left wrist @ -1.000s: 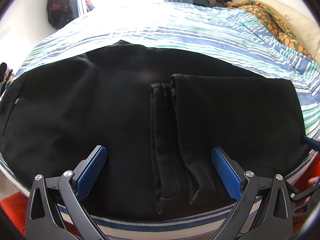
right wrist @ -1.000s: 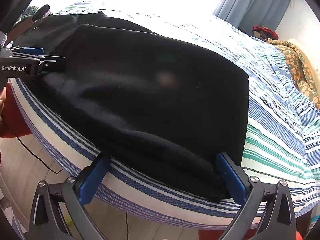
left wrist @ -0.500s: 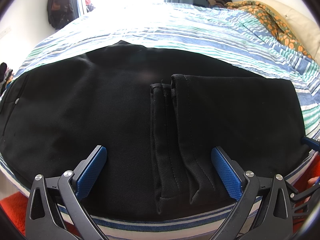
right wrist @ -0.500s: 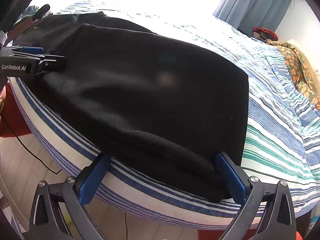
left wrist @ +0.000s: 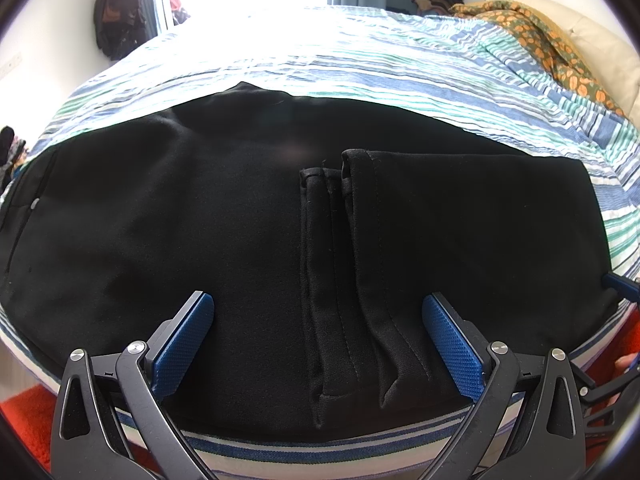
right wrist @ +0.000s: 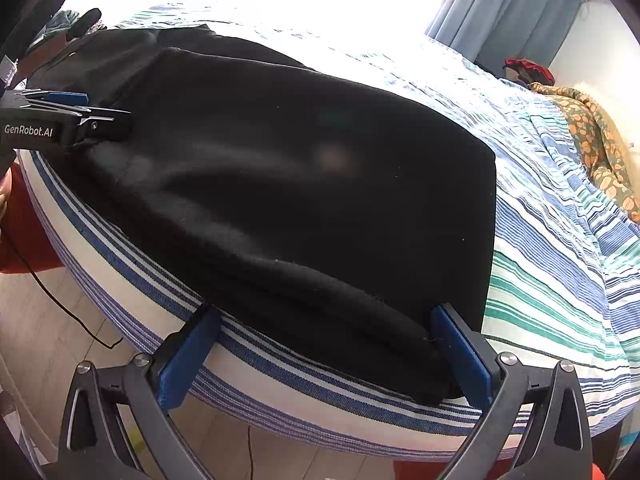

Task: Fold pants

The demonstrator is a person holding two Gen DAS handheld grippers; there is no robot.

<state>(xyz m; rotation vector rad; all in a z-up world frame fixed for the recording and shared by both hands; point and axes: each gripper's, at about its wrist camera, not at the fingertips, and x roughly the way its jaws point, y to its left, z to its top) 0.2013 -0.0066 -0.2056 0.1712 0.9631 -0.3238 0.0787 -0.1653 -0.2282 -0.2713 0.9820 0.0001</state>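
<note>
Lying unchanged from a second ago, the black pants [left wrist: 248, 240] stay spread on the striped bed [left wrist: 360, 68], with the left claw [left wrist: 318, 340] and right claw [right wrist: 324, 354] both still wide open at its near edge.

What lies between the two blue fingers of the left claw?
In the left wrist view, the stitched leg cuffs of the black fabric pants lie between the open left claw's fingers, on the striped bedsheet.
</note>
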